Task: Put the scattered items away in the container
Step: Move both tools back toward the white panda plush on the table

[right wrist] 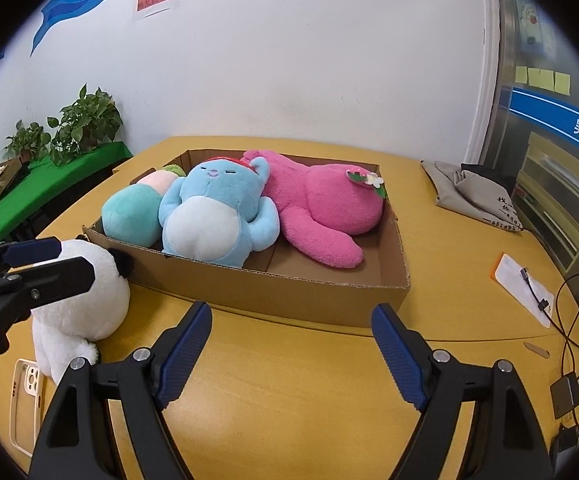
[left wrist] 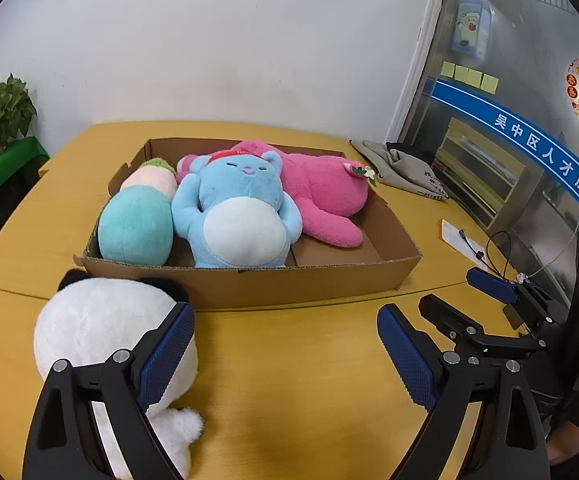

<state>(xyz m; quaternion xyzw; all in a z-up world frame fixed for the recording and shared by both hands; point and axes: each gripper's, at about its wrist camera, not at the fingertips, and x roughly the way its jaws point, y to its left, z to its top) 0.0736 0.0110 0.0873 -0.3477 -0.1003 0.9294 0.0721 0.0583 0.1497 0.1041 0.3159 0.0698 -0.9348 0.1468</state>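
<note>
Panda plush, the one toy outside the cardboard box, sits on the yellow table against the box's near left corner. Your left gripper gapes wide, one pad touching the panda (nothing clasped). Your right gripper is equally spread and empty. Only the right view shows the phone case beside the panda, whose face stays hidden.
</note>
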